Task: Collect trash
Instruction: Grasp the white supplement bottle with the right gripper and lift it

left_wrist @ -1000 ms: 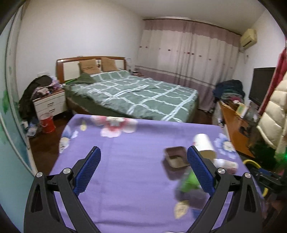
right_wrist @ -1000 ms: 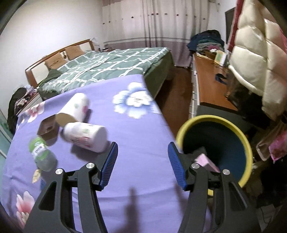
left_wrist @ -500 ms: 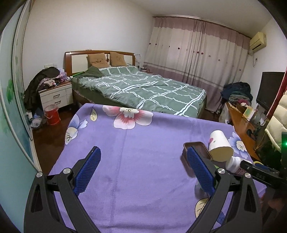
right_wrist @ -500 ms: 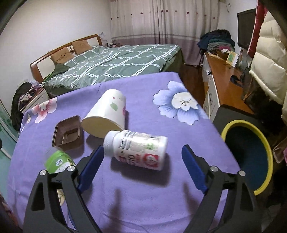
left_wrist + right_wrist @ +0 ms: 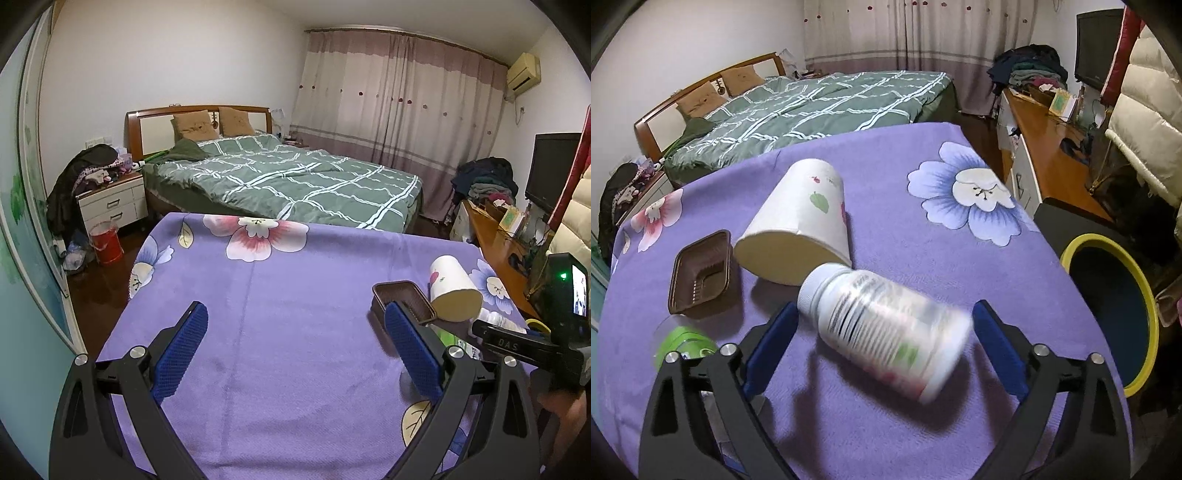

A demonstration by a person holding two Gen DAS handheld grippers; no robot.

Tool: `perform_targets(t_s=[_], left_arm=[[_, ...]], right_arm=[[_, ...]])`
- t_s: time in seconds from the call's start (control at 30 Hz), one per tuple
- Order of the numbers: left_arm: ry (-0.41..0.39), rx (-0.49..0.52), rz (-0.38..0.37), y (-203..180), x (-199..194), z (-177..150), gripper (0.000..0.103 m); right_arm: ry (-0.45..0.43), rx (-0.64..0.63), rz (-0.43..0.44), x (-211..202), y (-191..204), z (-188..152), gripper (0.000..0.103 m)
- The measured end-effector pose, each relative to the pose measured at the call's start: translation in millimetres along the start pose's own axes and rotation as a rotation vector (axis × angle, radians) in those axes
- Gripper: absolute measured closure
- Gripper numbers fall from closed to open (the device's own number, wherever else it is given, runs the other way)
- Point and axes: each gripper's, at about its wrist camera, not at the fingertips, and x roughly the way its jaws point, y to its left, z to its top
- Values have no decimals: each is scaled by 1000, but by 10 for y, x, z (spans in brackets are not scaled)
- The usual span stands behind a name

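A white plastic bottle (image 5: 882, 328) lies on its side on the purple flowered cloth (image 5: 923, 177), blurred. My right gripper (image 5: 885, 308) is open and straddles it, one blue pad (image 5: 772, 339) by the cap and the other just off the base; neither presses on it. Beyond it lie a tipped paper cup (image 5: 798, 225), a brown plastic tray (image 5: 700, 271) and a green-labelled bottle (image 5: 683, 341). My left gripper (image 5: 294, 308) is open and empty over bare cloth, with the tray (image 5: 402, 295) and cup (image 5: 454, 291) just past its right finger.
A dark bin with a yellow rim (image 5: 1153, 325) stands off the table's right edge. Behind it are a wooden desk (image 5: 1045, 147) and a padded coat (image 5: 1145, 125). A green bed (image 5: 295, 181) lies beyond the table's far edge, and a nightstand (image 5: 110, 203) stands at left.
My right gripper swung left from over the bin to around the white bottle, and its jaws widened. The left gripper sank slightly over the cloth.
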Motion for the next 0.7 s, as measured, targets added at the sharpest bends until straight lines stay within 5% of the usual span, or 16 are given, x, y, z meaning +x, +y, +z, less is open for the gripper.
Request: perform_targets(t_s=[0.07,0.1,0.37,0.7], left_arm=[[0,1,2,-5,5,-3,8],[1,2,3,-5,12,-7,8],[2,14,-6,-40,28,-24,8],[8,15,-8,-43,28,-29,8]], right_arm=[[-17,2,4,-48,-24,-9,23],[-21,7,10,-70,-38,-11,33],[-58,28,66,-325,-287,-61,35],[-56,34,162,-580,-443,-173,52]])
